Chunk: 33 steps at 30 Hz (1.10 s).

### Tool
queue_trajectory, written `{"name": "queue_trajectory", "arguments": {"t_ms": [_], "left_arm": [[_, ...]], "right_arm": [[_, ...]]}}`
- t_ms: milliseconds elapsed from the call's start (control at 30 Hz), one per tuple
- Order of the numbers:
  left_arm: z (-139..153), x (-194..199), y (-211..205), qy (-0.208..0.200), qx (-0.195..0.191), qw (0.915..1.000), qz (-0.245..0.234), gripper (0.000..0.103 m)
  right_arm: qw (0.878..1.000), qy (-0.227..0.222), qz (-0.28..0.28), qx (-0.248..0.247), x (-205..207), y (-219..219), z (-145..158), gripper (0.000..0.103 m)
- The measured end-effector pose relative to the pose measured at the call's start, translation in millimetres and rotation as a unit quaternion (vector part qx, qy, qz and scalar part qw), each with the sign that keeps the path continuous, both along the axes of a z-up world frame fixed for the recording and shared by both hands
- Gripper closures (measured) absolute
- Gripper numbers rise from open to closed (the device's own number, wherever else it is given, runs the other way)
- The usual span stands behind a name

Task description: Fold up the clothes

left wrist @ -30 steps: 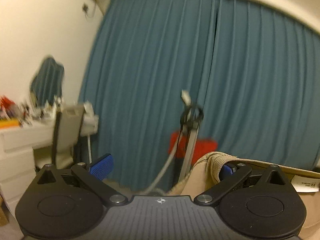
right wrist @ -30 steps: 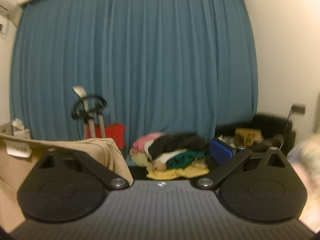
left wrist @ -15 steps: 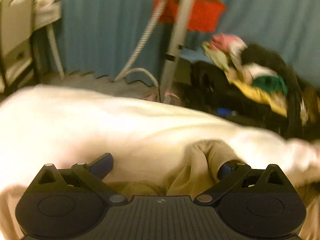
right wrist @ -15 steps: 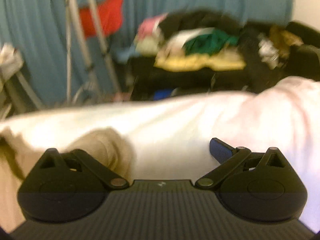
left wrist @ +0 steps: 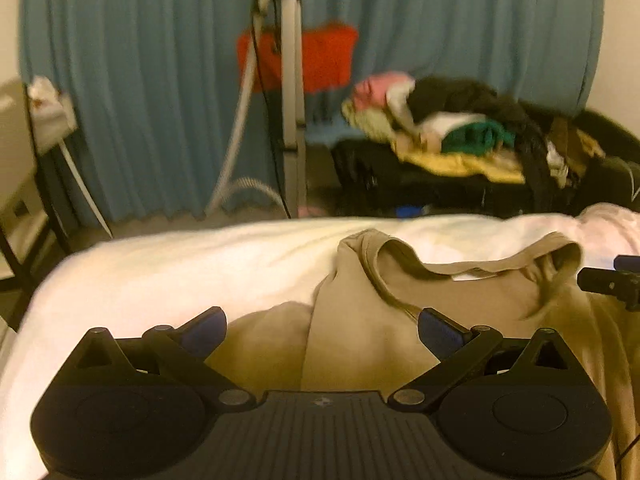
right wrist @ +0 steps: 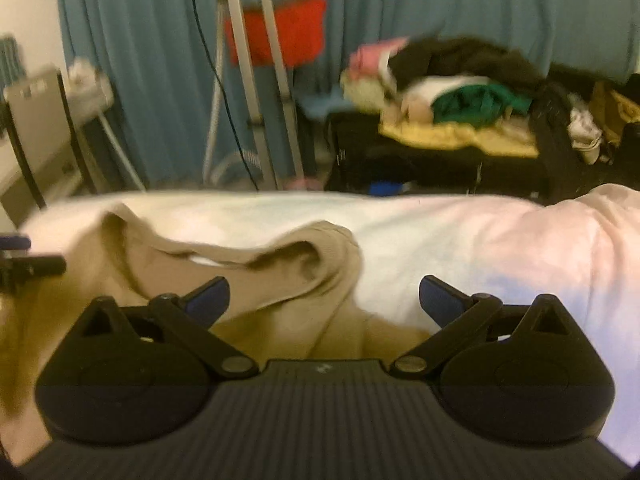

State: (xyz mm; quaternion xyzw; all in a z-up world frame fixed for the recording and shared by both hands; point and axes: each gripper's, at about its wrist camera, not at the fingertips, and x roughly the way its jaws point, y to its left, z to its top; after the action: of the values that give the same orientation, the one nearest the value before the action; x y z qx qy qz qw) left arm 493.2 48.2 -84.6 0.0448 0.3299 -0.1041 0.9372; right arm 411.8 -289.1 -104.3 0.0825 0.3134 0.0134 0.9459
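Both grippers hover with jaws spread wide over a beige knitted garment (left wrist: pixel 360 340) lying on a white bed sheet (left wrist: pixel 180 272). Seen through the left wrist camera, the left gripper (left wrist: pixel 322 328) holds nothing: its blue-padded fingers (left wrist: pixel 204 330) stand apart at 8 and 4 o'clock of the shirt's shoulder fold, and cloth fills the gap between them without being pinched. The garment's ribbed neckline (left wrist: pixel 460 268) gapes at 2 o'clock from this gripper, a small white label just visible inside it. At 3 o'clock, by the frame edge, a black part of the right gripper shows beside the collar.

From the right wrist camera, the right gripper (right wrist: pixel 324 298) is likewise wide open and empty, its fingers (right wrist: pixel 440 300) set on either side of the collar's rumpled right end (right wrist: pixel 320 256). The left one sits over beige fabric, the right one over bare sheet.

Beyond the bed's far edge, at 12 o'clock, hang teal pleated curtains (left wrist: pixel 140 80) with a metal stand (left wrist: pixel 292 92) and a red box (left wrist: pixel 320 56) in front. At 1 o'clock a heap of mixed clothes (left wrist: pixel 452 140) rests on a black case.
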Motion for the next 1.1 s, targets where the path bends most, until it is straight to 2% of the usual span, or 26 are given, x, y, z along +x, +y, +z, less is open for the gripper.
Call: {"name": "queue_trajectory", "arguments": {"t_ms": [167,267,367,567,633,800,967,1100], "left_arm": [[32.1,-117.8,14.5,-0.056,-0.029,0.9978,0.019,0.0],[49.7,-190.2,25.8,-0.071,-0.051,0.996,0.022,0.0],[68.4,-258.6,34.3,-0.076,-0.066,0.9947,0.023,0.0],[100.4,-363.6,45.8,-0.09,-0.048,0.9946,0.021,0.0],[109.2,-385.6,52.6,-0.094,-0.054,0.9937,0.029,0.0],[113.9,-415.8,68.7,-0.096,-0.097,0.9895,0.045,0.0],[99.4,-415.0,66.2,-0.086,-0.107,0.9886,0.062,0.0],[88.7,-405.6,61.3,-0.071,-0.113,0.9885,0.071,0.0]], "right_arm": [[0.998,-0.061,-0.011,0.013,-77.4,21.5,23.6,0.0],[0.995,-0.097,-0.018,0.021,-123.8,34.4,37.8,0.0],[0.993,-0.112,-0.019,0.023,-182.3,44.9,55.2,0.0],[0.991,-0.132,-0.021,0.029,-291.7,61.7,83.0,0.0],[0.991,-0.129,-0.028,0.034,-311.8,60.2,85.3,0.0],[0.983,-0.173,-0.031,0.041,-348.4,52.5,79.8,0.0],[0.984,-0.178,-0.024,0.008,-353.8,53.3,58.3,0.0],[0.984,-0.177,-0.029,0.022,-347.9,46.6,51.5,0.0]]}}
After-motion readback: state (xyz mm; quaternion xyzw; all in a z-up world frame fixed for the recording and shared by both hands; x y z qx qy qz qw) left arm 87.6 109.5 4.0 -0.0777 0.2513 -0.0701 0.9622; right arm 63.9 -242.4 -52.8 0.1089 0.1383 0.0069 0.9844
